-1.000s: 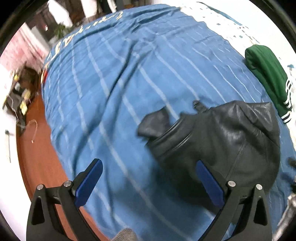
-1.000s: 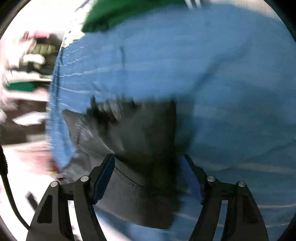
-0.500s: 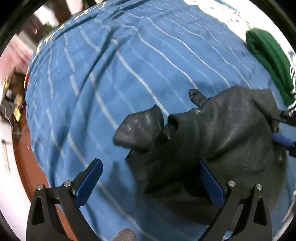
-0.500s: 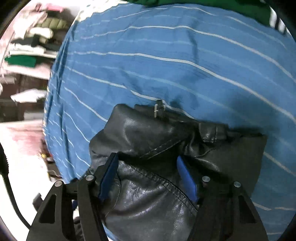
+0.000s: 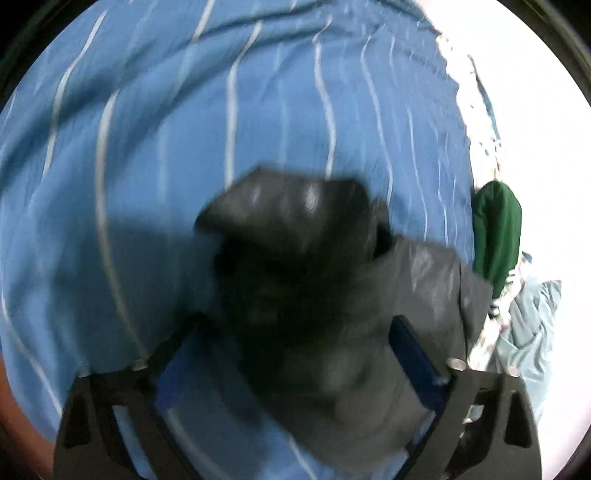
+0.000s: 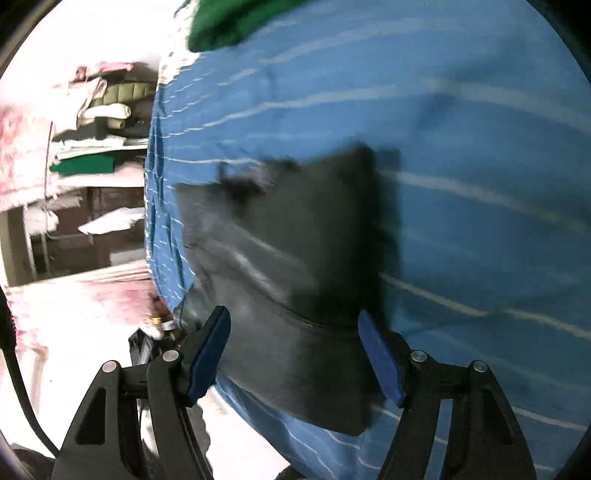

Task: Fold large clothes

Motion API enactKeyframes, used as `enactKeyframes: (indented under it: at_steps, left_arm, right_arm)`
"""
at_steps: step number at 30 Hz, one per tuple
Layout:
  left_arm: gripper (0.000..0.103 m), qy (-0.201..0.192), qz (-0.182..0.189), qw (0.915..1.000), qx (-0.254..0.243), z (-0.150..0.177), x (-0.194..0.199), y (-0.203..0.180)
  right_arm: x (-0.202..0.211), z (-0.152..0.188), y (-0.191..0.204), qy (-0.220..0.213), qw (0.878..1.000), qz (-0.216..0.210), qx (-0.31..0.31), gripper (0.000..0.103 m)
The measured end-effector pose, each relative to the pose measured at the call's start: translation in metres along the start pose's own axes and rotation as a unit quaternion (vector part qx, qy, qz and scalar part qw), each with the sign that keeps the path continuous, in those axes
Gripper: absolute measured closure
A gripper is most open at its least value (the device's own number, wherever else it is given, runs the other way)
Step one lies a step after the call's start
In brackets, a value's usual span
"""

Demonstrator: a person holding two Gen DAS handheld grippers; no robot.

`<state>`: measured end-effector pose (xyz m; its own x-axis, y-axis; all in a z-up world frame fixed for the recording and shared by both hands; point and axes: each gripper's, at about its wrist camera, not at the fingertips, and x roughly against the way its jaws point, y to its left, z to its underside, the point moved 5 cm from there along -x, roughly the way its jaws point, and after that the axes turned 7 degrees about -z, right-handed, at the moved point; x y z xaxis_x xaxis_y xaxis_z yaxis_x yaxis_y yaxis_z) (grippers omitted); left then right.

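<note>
A black leather jacket point(image 5: 325, 295) lies bunched on a blue striped bedspread point(image 5: 184, 110). In the left wrist view it is blurred; my left gripper point(image 5: 295, 350) is open, its blue pads either side of the jacket's near part. In the right wrist view the jacket point(image 6: 288, 258) lies folded near the bed's left edge, on the bedspread point(image 6: 480, 147). My right gripper point(image 6: 295, 354) is open just above the jacket's near hem, pads on each side and apart from it.
A folded green garment point(image 5: 496, 236) lies at the bed's right edge beside a pale blue cloth point(image 5: 532, 332); it also shows at the top of the right wrist view point(image 6: 229, 22). Shelves with stacked clothes point(image 6: 92, 122) stand beyond the bed's left edge.
Both views have swung and blurred. My left gripper has moved in over the jacket. My right gripper has pulled back a little from the jacket, which now looks flatter.
</note>
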<state>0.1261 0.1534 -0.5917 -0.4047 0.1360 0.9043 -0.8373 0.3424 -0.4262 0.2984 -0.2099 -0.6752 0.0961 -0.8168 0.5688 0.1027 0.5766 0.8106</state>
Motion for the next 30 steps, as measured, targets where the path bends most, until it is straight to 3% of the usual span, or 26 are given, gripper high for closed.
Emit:
enactKeyframes:
  at_steps: [4, 7, 12, 14, 19, 23, 30]
  left_arm:
    - [0.061, -0.018, 0.002, 0.9991, -0.039, -0.009, -0.003, -0.011]
    - [0.065, -0.023, -0.002, 0.9976, -0.065, -0.008, 0.002, -0.013]
    - [0.07, -0.034, -0.004, 0.9967, -0.073, -0.014, 0.012, -0.013]
    - [0.071, -0.041, -0.001, 0.9959, -0.081, -0.019, 0.018, -0.025]
    - [0.074, -0.058, 0.011, 0.9926, -0.106, -0.026, 0.051, -0.048]
    - [0.074, -0.062, 0.032, 0.9905, -0.119, -0.034, 0.079, -0.079]
    - [0.074, -0.081, 0.085, 0.9782, -0.171, -0.067, 0.096, -0.212]
  right_arm:
    - [-0.038, 0.002, -0.024, 0.011, 0.998, -0.055, -0.009, 0.029]
    - [-0.071, 0.001, -0.029, 0.022, 0.992, -0.119, -0.017, 0.028]
    - [-0.112, -0.019, -0.008, 0.006, 0.989, -0.145, -0.011, 0.03]
    - [-0.113, -0.022, 0.004, -0.005, 0.986, -0.164, -0.009, 0.053]
    - [-0.101, -0.021, 0.056, -0.013, 0.986, -0.164, 0.028, 0.061]
    - [-0.058, -0.023, 0.087, -0.022, 0.982, -0.183, 0.035, 0.061]
    - [0.014, -0.083, 0.14, -0.066, 0.973, -0.22, 0.032, 0.062]
